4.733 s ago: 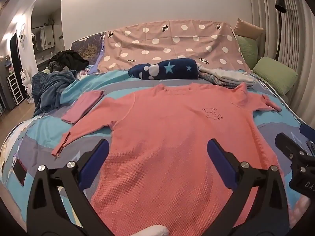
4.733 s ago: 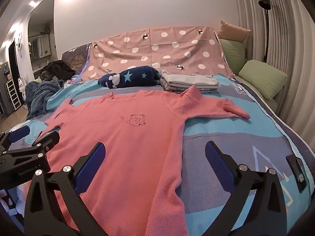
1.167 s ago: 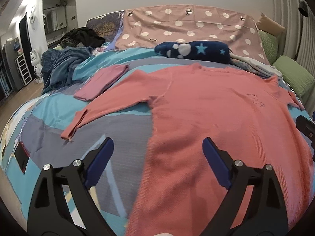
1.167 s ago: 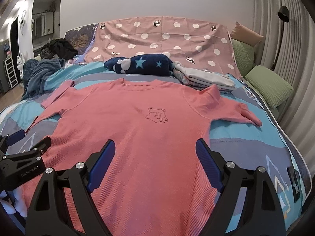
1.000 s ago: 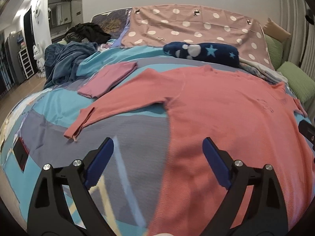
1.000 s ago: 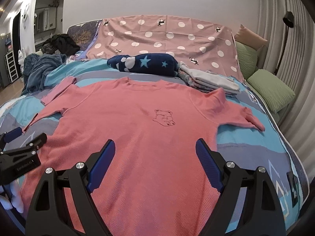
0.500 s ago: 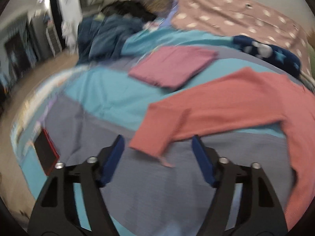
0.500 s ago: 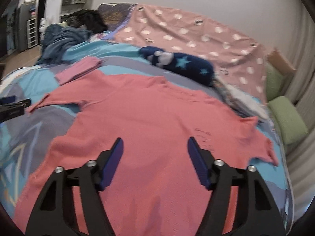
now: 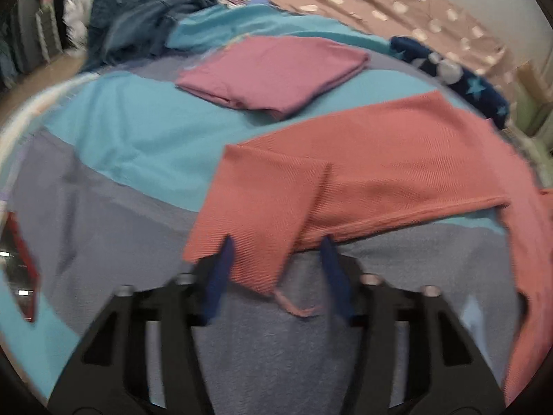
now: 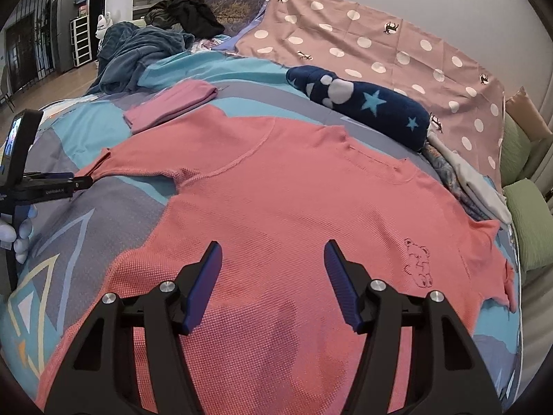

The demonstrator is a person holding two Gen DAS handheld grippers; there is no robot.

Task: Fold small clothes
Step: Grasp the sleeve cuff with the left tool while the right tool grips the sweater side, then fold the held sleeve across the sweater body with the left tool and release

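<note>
A coral long-sleeved shirt (image 10: 276, 200) with a small bear print lies flat, front up, on the bed. Its left sleeve (image 9: 345, 180) stretches out to the left. My left gripper (image 9: 276, 245) is open, and the sleeve's cuff end lies between its blue fingers. In the right wrist view the left gripper (image 10: 83, 181) shows at the sleeve's cuff. My right gripper (image 10: 273, 252) is open and empty, just above the shirt's lower body.
A folded pink garment (image 9: 273, 72) lies beyond the sleeve. A navy star blanket roll (image 10: 359, 103), a stack of folded clothes (image 10: 473, 180), a blue blanket heap (image 10: 138, 55) and green pillows (image 10: 532, 221) ring the bed. A red-edged phone (image 9: 19, 269) lies at left.
My left gripper has swung left and down from the shirt's body to the left sleeve's cuff. My right gripper has moved left over the shirt's lower body.
</note>
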